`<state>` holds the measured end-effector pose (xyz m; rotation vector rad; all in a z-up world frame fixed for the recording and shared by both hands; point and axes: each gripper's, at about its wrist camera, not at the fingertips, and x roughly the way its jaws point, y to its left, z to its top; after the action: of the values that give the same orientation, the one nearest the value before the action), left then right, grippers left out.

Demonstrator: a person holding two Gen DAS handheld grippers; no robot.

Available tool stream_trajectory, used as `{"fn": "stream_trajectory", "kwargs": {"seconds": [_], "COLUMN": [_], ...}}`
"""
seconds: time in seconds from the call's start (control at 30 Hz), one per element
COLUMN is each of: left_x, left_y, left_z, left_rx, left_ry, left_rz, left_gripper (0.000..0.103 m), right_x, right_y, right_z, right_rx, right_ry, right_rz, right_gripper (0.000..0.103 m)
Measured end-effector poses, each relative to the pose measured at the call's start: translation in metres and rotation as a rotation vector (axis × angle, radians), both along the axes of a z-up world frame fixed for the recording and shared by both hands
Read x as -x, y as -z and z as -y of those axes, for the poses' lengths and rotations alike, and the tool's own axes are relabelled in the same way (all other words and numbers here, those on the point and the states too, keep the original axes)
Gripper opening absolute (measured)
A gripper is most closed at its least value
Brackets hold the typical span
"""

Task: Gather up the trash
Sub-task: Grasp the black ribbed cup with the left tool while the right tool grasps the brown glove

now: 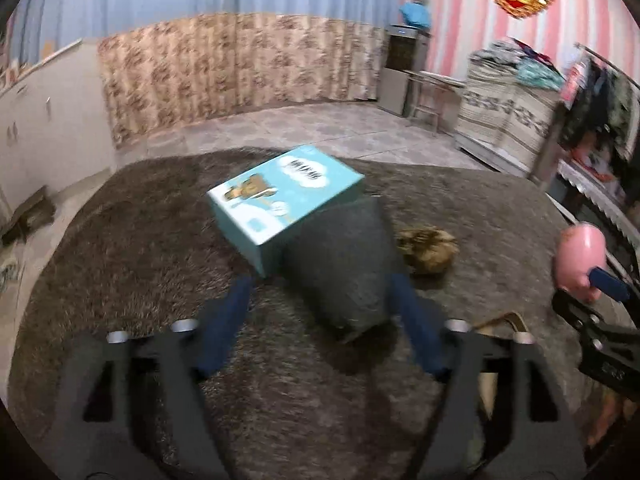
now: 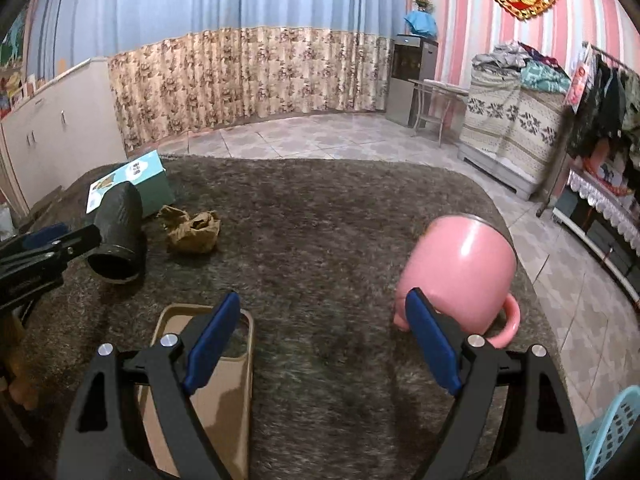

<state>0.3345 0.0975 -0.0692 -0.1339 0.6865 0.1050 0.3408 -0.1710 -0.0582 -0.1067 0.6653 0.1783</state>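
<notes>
Kept the left gripper point(image 1: 320, 280) spread wide and low over the shaggy brown rug point(image 2: 328, 216), left of centre in the right wrist view. Pinched nothing; framed a dark cup point(image 1: 340, 264) lying on its side between the blue pads point(image 1: 224, 328), mouth toward the camera. Could not settle from the blurred left wrist view whether the right-hand pad touched the cup's wall.

Found a teal box point(image 2: 148, 178) just behind the cup, touching it, at the rug's upper left edge. Spotted the trash, a crumpled brown paper wad point(image 2: 192, 230), on the rug just right of the cup and box, well apart from both claws.

Showed a tan phone case point(image 2: 224, 392) flat on the rug at lower left centre, partly under the right gripper point(image 2: 324, 308). Held that claw open too, gripping nothing, its right fingertip point(image 2: 420, 312) against the lower edge of a tipped pink mug point(image 2: 460, 268) at right of centre, handle toward the lower right.

Caught a pale blue slotted basket point(image 2: 612, 436) in the lower right corner, off the rug.
</notes>
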Motion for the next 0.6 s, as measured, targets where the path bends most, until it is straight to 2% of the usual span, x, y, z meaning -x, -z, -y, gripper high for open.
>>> {"fn": "stream_trajectory", "kwargs": {"seconds": [0.03, 0.1, 0.3, 0.43, 0.6], "left_x": [-0.005, -0.012, -0.031, -0.037, -0.027], "left_y": [0.002, 0.005, 0.017, 0.025, 0.021], "left_z": [-0.005, -0.008, 0.004, 0.009, 0.005], "left_rx": [0.044, 0.075, 0.098, 0.161, 0.168], "left_ry": [0.004, 0.002, 0.034, 0.092, 0.112], "left_rz": [-0.007, -0.015, -0.042, -0.055, -0.049], "left_gripper": [0.080, 0.083, 0.086, 0.078, 0.071], "right_x": [-0.001, -0.001, -0.004, -0.004, -0.006], "right_y": [0.000, -0.002, 0.002, 0.003, 0.005], "right_z": [0.000, 0.000, 0.004, 0.005, 0.001], "right_rx": [0.002, 0.000, -0.011, -0.010, -0.007], "right_ry": [0.000, 0.004, 0.019, 0.019, 0.013], "right_rz": [0.001, 0.002, -0.010, -0.011, -0.015], "right_gripper": [0.084, 0.084, 0.084, 0.084, 0.084]}}
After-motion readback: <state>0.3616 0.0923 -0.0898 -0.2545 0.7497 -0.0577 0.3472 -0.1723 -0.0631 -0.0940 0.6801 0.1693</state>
